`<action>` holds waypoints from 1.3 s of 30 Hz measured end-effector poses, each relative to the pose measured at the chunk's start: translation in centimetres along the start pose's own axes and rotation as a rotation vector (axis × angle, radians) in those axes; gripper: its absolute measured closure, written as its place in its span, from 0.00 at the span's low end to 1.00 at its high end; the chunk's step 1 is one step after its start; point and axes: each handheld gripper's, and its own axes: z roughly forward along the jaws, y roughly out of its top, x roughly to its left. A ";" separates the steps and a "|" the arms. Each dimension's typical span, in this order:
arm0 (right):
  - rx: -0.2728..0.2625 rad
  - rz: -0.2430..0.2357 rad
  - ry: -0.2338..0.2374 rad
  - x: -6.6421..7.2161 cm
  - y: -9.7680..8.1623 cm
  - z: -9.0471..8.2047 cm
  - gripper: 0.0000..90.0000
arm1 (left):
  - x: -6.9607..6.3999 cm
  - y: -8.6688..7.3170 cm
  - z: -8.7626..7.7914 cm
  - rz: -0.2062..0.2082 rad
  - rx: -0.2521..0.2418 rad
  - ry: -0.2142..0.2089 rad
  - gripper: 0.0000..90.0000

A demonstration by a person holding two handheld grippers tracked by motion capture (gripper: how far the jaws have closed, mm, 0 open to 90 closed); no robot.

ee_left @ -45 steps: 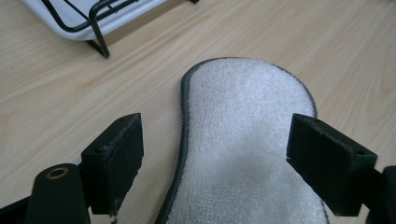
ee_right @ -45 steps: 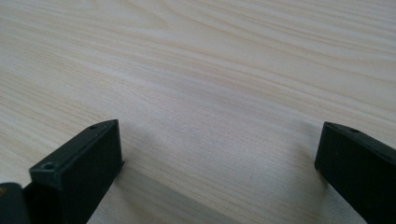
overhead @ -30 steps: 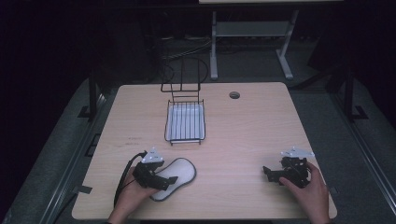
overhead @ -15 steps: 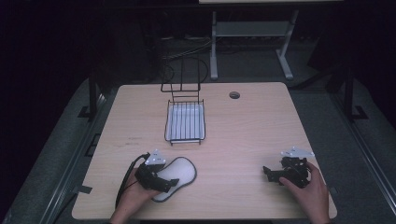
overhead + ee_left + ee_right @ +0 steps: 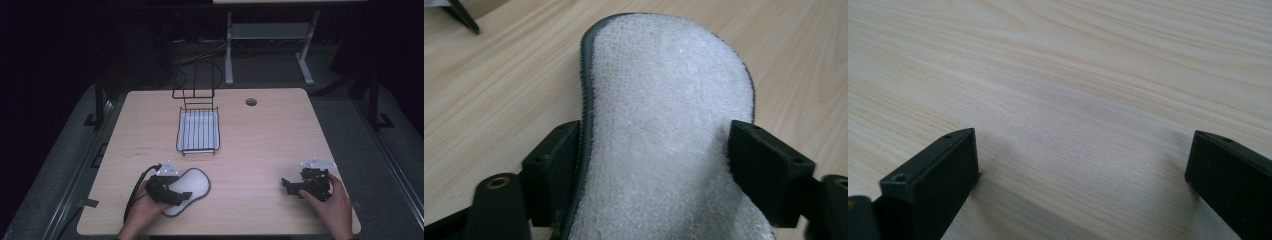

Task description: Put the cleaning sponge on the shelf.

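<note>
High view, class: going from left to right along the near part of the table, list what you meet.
Left gripper → white insole, which lies between its jaws → bare table → right gripper.

Pale wood-grain table top (image 5: 270, 145): smooth, matt laminate look. White shoe-shaped insole (image 5: 664, 125) at 7 o'clock on the table: fuzzy, pebbled cloth face, dark stitched edge. Black wire rack (image 5: 198, 131) at 12 o'clock: thin metal rods, slight sheen. Left gripper (image 5: 659, 160) and right gripper (image 5: 1083, 170): matt black plastic, brass-coloured screw inserts.
</note>
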 end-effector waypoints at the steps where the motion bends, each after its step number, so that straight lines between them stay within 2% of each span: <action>1: 0.000 0.000 0.000 0.0 0.0 0.0 0.00 | 0.0 0.0 0.0 0.001 0.001 0.001 0.27; 19: -0.001 -0.001 0.000 0.0 0.0 0.0 0.00 | -0.5 0.6 -1.1 0.060 -0.002 0.032 0.39; 21: -0.001 -0.001 0.000 0.0 0.0 0.0 0.00 | -0.5 0.6 -1.2 0.059 -0.006 0.031 0.41; 22: 0.000 0.000 0.000 0.0 0.0 0.0 0.00 | -0.5 0.7 -1.4 0.055 -0.017 0.032 0.46; 25: -0.001 -0.002 0.000 0.0 0.0 0.0 0.00 | -0.4 0.7 -1.8 0.049 -0.033 0.027 0.51; 33: -0.001 -0.001 0.000 0.0 0.0 0.0 0.00 | -0.3 0.9 -2.6 0.046 -0.063 0.010 0.62; 39: 0.000 0.000 0.000 0.0 0.0 0.0 0.00 | -0.3 1.0 -3.2 0.029 -0.091 -0.016 0.69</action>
